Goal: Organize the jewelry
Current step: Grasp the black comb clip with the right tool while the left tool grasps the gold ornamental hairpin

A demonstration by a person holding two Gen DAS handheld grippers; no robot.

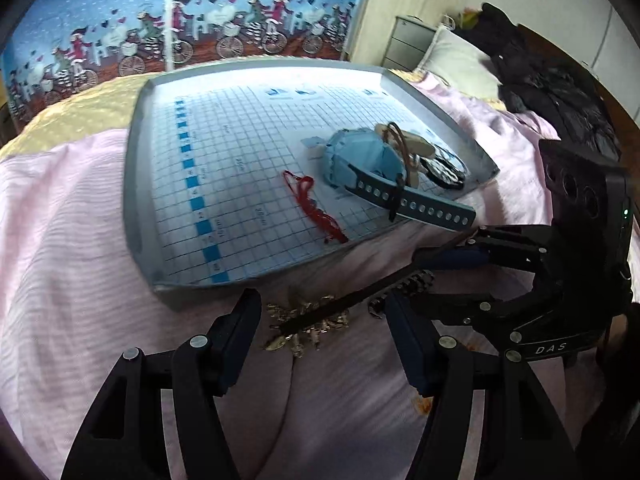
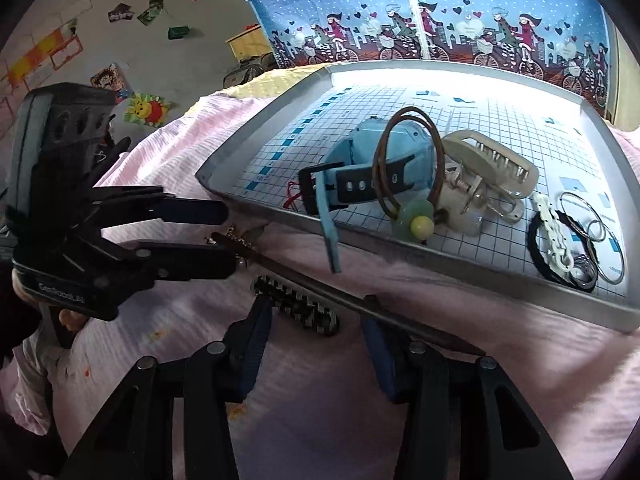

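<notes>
on the pink bedspread (image 1: 100,240), just in front of the grey tray (image 1: 136,184), both tongs reach low toward a loose pile of jewelry. the left tongs (image 1: 320,320) stand wide apart, their fingers on either side of a gold chain cluster (image 1: 304,324). the right tongs (image 2: 312,320) come in from the right, also wide, straddling a dark woven bracelet (image 2: 296,304). a long thin dark stick (image 2: 320,286) lies slanted across the bed between the two tools, over the gold cluster; whether either tool touches it i cannot tell. on the gridded tray sit a light blue watch (image 2: 384,152) with its perforated strap (image 1: 420,204) hanging past the tray's edge, a red cord (image 1: 316,208), a brown hair tie (image 2: 404,160), a beige claw clip (image 2: 488,164), a green and yellow bead charm (image 2: 416,222), a black and white hair band (image 2: 556,240) and thin silver hoops (image 2: 592,228).
</notes>
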